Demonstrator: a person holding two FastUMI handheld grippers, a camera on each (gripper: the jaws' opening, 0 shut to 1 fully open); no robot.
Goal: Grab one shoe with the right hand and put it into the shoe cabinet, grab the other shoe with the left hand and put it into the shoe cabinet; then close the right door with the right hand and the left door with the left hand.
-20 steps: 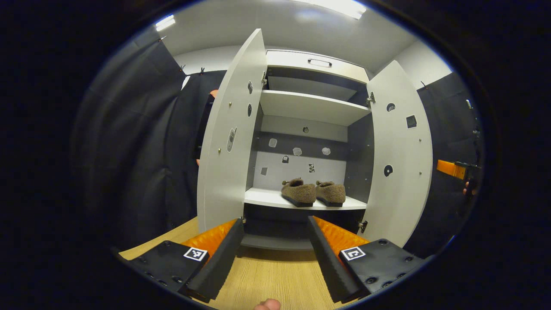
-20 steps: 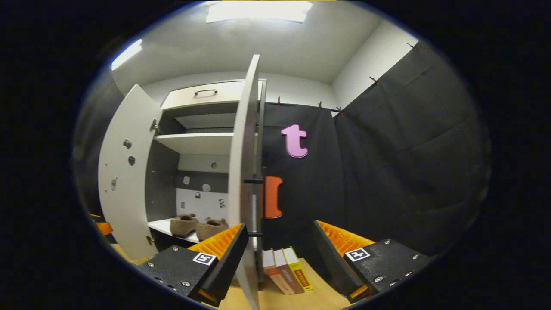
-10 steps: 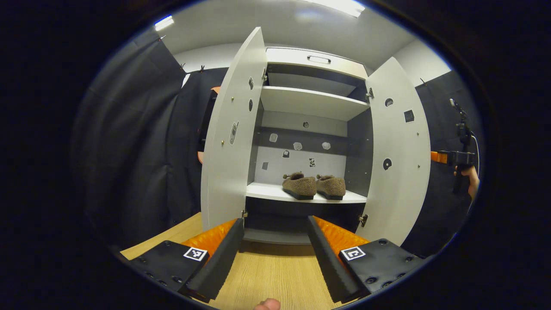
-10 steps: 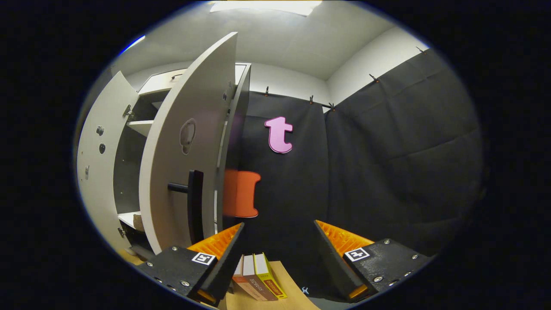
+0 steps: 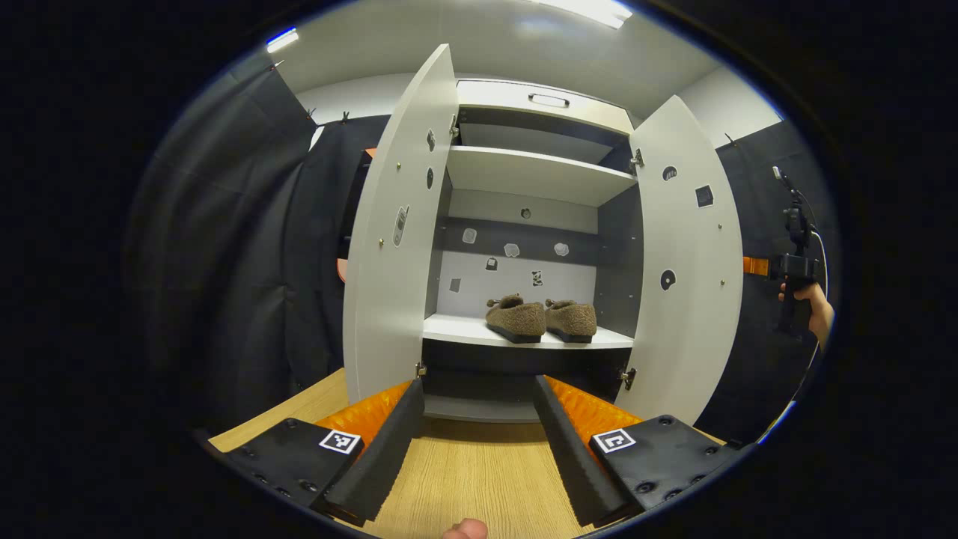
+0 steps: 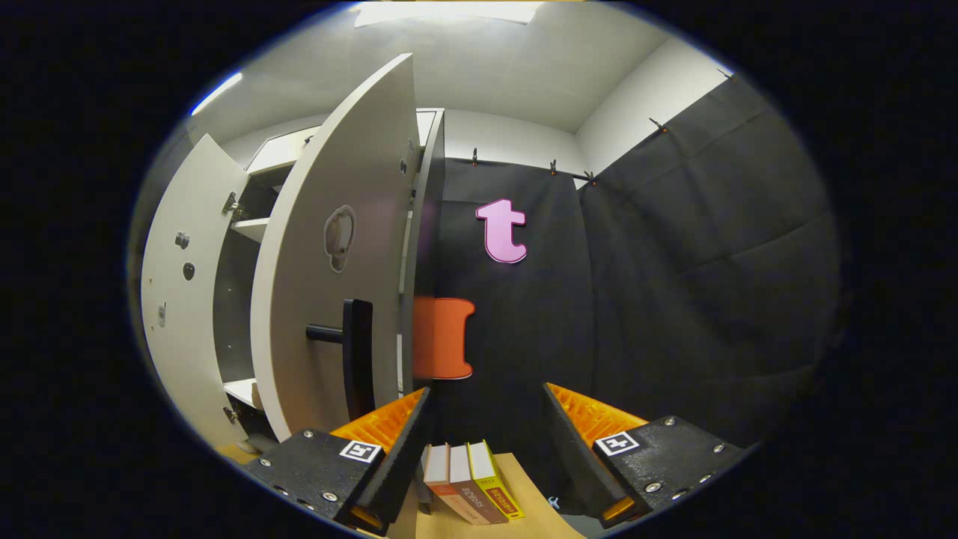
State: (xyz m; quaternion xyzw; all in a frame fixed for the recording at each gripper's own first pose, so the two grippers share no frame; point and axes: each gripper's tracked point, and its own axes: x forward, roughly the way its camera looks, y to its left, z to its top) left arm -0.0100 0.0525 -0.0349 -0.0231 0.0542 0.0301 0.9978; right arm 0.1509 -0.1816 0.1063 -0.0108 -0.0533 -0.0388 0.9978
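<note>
Shoe cabinet (image 5: pixel 535 176): your left gripper view faces it head-on with both doors swung out; it stands on a wooden floor (image 5: pixel 471 479).
Shoes (image 5: pixel 540 318): two brown fuzzy shoes sit side by side, touching or nearly so, on the lower shelf (image 5: pixel 456 329), toward its right half. The upper shelf (image 5: pixel 535 172) holds nothing.
Left door (image 5: pixel 393 232): open, inner face toward you.
Right door (image 5: pixel 688 269): open in the left gripper view; your right gripper view shows its outer face (image 6: pixel 329 277) with a black bar handle (image 6: pixel 358 358), which the left gripper view hides.
Books (image 6: pixel 468 483): three upright books stand on the wood just beyond your right fingers, seen in the right gripper view.
Left gripper (image 5: pixel 479 434): fingers spread wide, holding nothing, aimed at the cabinet base.
Right gripper (image 6: pixel 483 442): fingers spread wide, holding nothing, beside the right door's outer face and apart from the handle. The left gripper view shows it at far right (image 5: pixel 793 269), gripped by a hand (image 5: pixel 814 308).
Change since one second ago: your right gripper has moved from the door's edge around to its outer side. The shoes have not moved.
</note>
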